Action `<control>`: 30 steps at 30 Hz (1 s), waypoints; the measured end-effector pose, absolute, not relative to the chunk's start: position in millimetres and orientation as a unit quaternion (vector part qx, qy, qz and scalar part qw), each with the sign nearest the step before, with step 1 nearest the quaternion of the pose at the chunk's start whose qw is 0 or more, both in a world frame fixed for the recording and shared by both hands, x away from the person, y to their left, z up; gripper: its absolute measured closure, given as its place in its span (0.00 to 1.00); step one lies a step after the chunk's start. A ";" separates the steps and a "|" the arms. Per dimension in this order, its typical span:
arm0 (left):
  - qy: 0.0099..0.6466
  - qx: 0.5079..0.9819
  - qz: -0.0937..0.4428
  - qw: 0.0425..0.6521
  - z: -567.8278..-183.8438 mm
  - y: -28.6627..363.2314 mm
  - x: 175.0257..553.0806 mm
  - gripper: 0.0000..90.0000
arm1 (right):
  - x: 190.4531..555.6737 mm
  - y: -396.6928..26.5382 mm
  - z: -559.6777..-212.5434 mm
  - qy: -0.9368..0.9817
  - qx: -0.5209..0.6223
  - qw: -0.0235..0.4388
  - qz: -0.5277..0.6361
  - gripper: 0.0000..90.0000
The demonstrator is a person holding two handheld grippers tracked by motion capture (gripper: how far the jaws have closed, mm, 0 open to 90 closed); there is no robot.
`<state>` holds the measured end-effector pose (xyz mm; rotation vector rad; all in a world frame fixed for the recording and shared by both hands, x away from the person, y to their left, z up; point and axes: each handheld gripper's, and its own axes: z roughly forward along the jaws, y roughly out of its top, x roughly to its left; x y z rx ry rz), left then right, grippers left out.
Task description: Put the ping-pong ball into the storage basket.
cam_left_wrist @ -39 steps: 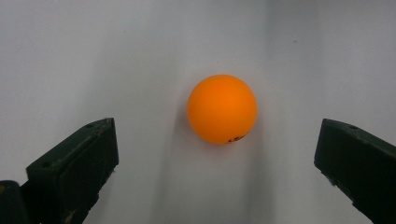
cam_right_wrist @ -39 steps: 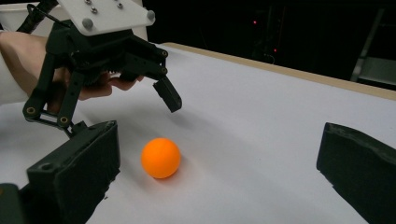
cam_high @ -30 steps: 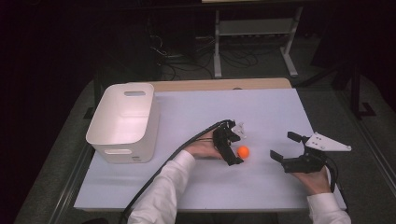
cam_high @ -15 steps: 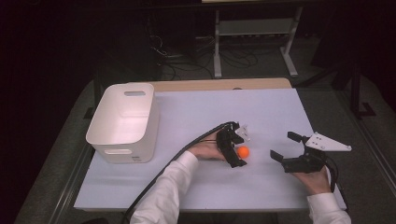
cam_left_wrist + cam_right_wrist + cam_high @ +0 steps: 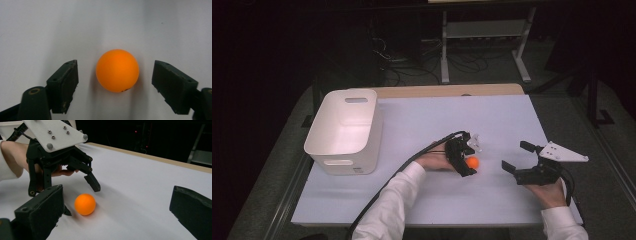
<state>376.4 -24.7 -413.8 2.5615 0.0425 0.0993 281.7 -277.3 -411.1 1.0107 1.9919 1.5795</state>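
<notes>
1. Because it is a small, smooth, evenly round orange ball (image 5: 117, 70), likely hollow plastic, it should prove very light, fairly stiff and ready to roll or squirt sideways at an off-centre touch.
2. It rests on the white tabletop (image 5: 422, 120), right of centre, squarely between the jaws of the left gripper (image 5: 467, 161), with a gap showing on either side of it in the left gripper view.
3. Those jaws have just been closing and stand about half open, the pads not yet pressing on the ball.
4. The best hold is probably across its widest line, both pads meeting it level and at once, with light pressure.
5. The right gripper (image 5: 519, 156) rests just to the right, jaws wide apart and empty.
6. A white bin (image 5: 343, 131) stands well apart at the left.
</notes>
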 end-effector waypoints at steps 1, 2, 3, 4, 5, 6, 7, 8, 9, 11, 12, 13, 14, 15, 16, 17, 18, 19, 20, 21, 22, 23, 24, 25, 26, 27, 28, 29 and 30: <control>0.016 0.958 0.037 0.285 -413.8 -24.7 376.4 0.27 | 281.7 -277.3 -411.1 0.713 0.362 0.202 0.566 0.00; 0.014 0.958 0.047 0.282 -414.2 -25.3 375.0 0.30 | 281.7 -277.3 -411.0 0.713 0.361 0.202 0.566 0.00; 0.014 0.958 0.047 0.282 -414.2 -25.3 375.0 0.31 | 281.7 -277.3 -411.0 0.713 0.361 0.202 0.566 0.00; 0.015 0.958 0.046 0.282 -414.5 -25.4 374.9 0.33 | 281.7 -277.3 -411.1 0.713 0.360 0.203 0.566 0.00; 0.016 0.959 0.039 0.281 -414.5 -25.4 374.9 0.33 | 281.7 -277.3 -411.1 0.713 0.360 0.203 0.566 0.00; 0.015 0.959 0.036 0.282 -414.7 -25.5 374.6 0.34 | 281.6 -277.3 -411.1 0.713 0.361 0.202 0.566 0.00; 0.016 0.959 0.036 0.281 -415.0 -25.6 374.0 0.35 | 281.5 -277.3 -411.1 0.713 0.361 0.201 0.566 0.00; 0.011 0.961 0.039 0.274 -414.8 -25.9 374.0 0.38 | 281.8 -277.5 -411.0 0.713 0.359 0.203 0.567 0.00; 0.011 0.961 0.039 0.274 -414.8 -25.9 374.0 0.38 | 281.8 -277.5 -411.0 0.713 0.359 0.203 0.567 0.00; 0.011 0.960 0.040 0.275 -415.0 -26.1 374.1 0.41 | 281.9 -277.7 -411.1 0.713 0.359 0.204 0.567 0.00; 0.012 0.960 0.040 0.276 -414.9 -26.1 374.1 0.43 | 281.8 -277.7 -411.0 0.713 0.359 0.204 0.567 0.00; 0.011 0.960 0.040 0.276 -414.8 -26.2 374.1 0.43 | 281.8 -277.7 -411.0 0.713 0.359 0.204 0.567 0.00; 0.008 0.961 0.043 0.275 -414.7 -26.5 374.5 0.48 | 281.7 -277.5 -411.0 0.713 0.359 0.202 0.567 0.00; 0.008 0.961 0.043 0.275 -414.7 -26.5 374.5 0.49 | 281.7 -277.5 -411.0 0.713 0.359 0.202 0.567 0.00; 0.013 0.960 0.043 0.278 -415.5 -26.9 374.6 0.50 | 281.8 -277.6 -411.0 0.713 0.359 0.203 0.567 0.00; 0.013 0.960 0.043 0.278 -415.5 -26.9 374.6 0.51 | 281.8 -277.6 -411.0 0.713 0.359 0.203 0.567 0.00; 0.013 0.960 0.041 0.278 -415.8 -27.1 375.3 0.52 | 281.7 -277.6 -410.9 0.712 0.359 0.203 0.568 0.00; 0.013 0.960 0.041 0.278 -415.8 -27.1 375.3 0.53 | 281.7 -277.6 -410.9 0.712 0.359 0.203 0.568 0.00; 0.012 0.960 0.039 0.278 -416.1 -27.4 375.2 0.54 | 281.7 -277.7 -410.9 0.712 0.359 0.203 0.568 0.00; 0.011 0.960 0.038 0.278 -416.4 -27.5 375.0 0.55 | 281.6 -277.6 -410.9 0.712 0.359 0.202 0.568 0.00; 0.011 0.960 0.038 0.278 -416.4 -27.5 375.0 0.55 | 281.6 -277.6 -410.9 0.712 0.359 0.202 0.568 0.00; 0.010 0.960 0.038 0.278 -416.2 -27.4 375.1 0.55 | 281.6 -277.5 -410.9 0.712 0.359 0.202 0.568 0.00; 0.010 0.960 0.036 0.277 -415.8 -27.2 375.4 0.55 | 281.6 -277.5 -410.9 0.712 0.359 0.202 0.568 0.00; 0.007 0.961 0.037 0.273 -415.3 -26.7 376.3 0.56 | 281.8 -277.6 -410.9 0.712 0.359 0.203 0.568 0.00; 0.006 0.961 0.037 0.273 -414.7 -26.0 377.0 0.56 | 281.8 -277.7 -411.0 0.713 0.359 0.203 0.567 0.00; 0.006 0.961 0.037 0.273 -414.7 -26.0 377.0 0.56 | 281.9 -277.7 -411.0 0.713 0.358 0.203 0.567 0.00; 0.006 0.962 0.036 0.272 -413.4 -25.4 377.3 0.56 | 281.8 -277.5 -410.9 0.713 0.359 0.202 0.568 0.00; 0.006 0.962 0.036 0.272 -413.4 -25.4 377.3 0.56 | 281.8 -277.5 -410.9 0.713 0.359 0.202 0.568 0.00; 0.007 0.961 0.037 0.273 -411.9 -24.9 377.1 0.56 | 281.8 -277.6 -411.1 0.713 0.360 0.201 0.567 0.00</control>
